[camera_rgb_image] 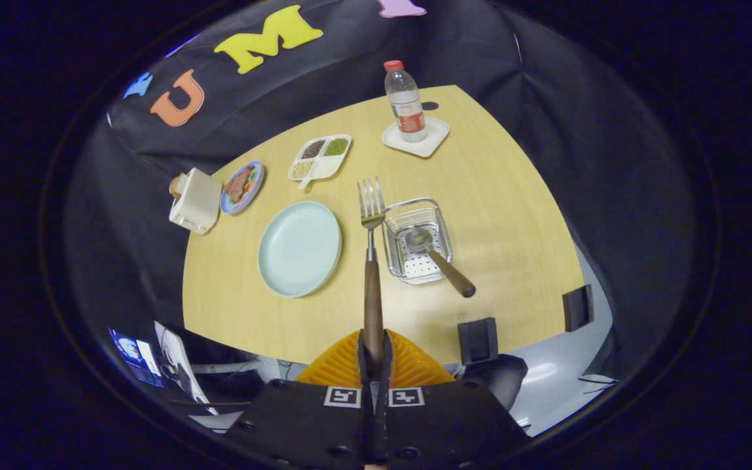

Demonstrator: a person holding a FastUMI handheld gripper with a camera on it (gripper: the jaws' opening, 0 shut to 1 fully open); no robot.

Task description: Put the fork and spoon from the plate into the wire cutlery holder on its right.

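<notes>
Claw (pixel 373 352) clamped on fork (pixel 371 254)

The gripper (pixel 374 346), clamped on the fork (pixel 371 261), stood above the table's (pixel 500 196) near edge. Bare tabletop separated the empty plate (pixel 299 248) from the wire cutlery holder (pixel 417 240). The spoon (pixel 438 258) occupied the holder, its handle slanting out over the near rim. The bottle (pixel 405 101) stood at the far edge, well apart.

Clamped in the gripper (pixel 374 356), the fork (pixel 371 261) pairs shiny metal tines with a dark wooden handle. Beyond: a pale matt wood-look counter (pixel 500 215), glossy plate (pixel 299 248), perforated metal wire cutlery holder (pixel 417 241).
</notes>
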